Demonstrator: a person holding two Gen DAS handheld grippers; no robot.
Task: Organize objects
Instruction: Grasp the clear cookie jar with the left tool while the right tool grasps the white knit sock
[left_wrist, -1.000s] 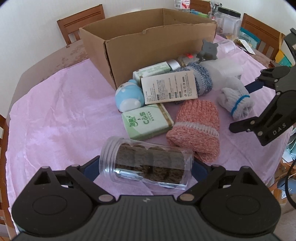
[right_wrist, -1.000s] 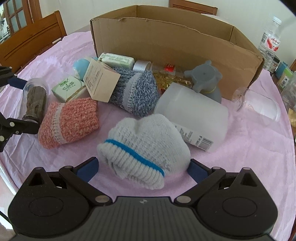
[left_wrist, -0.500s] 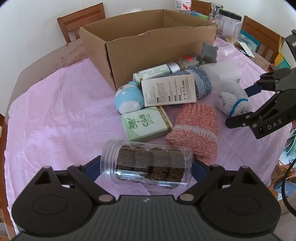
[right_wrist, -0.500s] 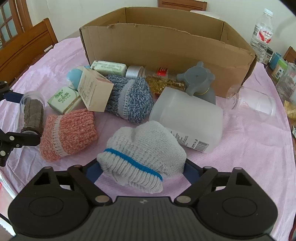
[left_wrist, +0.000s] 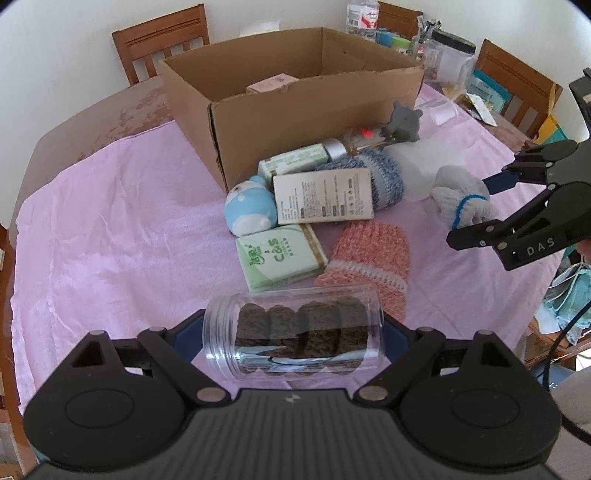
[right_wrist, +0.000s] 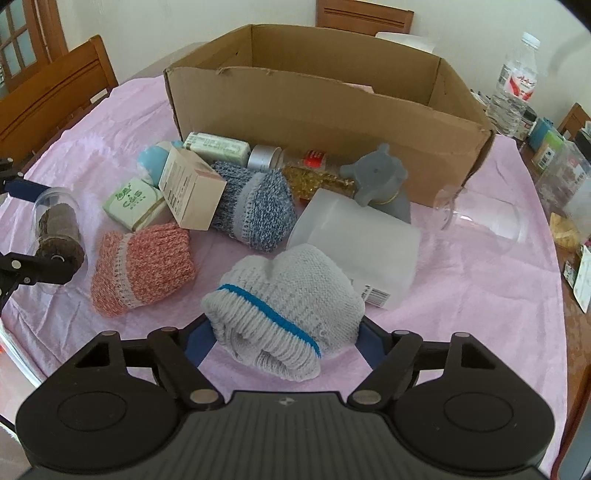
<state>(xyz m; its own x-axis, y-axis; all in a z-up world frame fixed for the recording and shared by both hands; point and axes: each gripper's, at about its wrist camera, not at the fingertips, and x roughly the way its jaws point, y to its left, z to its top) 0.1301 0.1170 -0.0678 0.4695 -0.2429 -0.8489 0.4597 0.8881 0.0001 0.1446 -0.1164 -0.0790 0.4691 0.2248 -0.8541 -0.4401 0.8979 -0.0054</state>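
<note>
Left gripper (left_wrist: 293, 334): pads pressed against the two ends of a clear plastic jar (left_wrist: 291, 334) lying sideways, dark round cakes stacked inside; jaws had just been closing a little, wide apart on the jar
Right gripper (right_wrist: 284, 332): jaws had just been closing, the blue pads now against both sides of a grey knitted sock bundle (right_wrist: 282, 310) with a blue stripe; "DAS" was readable on its black body in the left wrist view
Desk (left_wrist: 92, 122): brown wood, worn in patches, covered by a pink cloth (left_wrist: 110, 229)
Cardboard box (left_wrist: 288, 92): open, at the far side of the cloth; a small pink carton lay inside
Green tissue pack (left_wrist: 279, 256): printed "C&S"; just beyond the jar, touching a pink knitted sock bundle (left_wrist: 369, 258)
Beige carton (left_wrist: 323, 195): fine print too small to read; it leaned on a blue knitted sock bundle (right_wrist: 255, 206)
Water bottle (right_wrist: 515, 88): red label, writing illegible; behind the box
</note>
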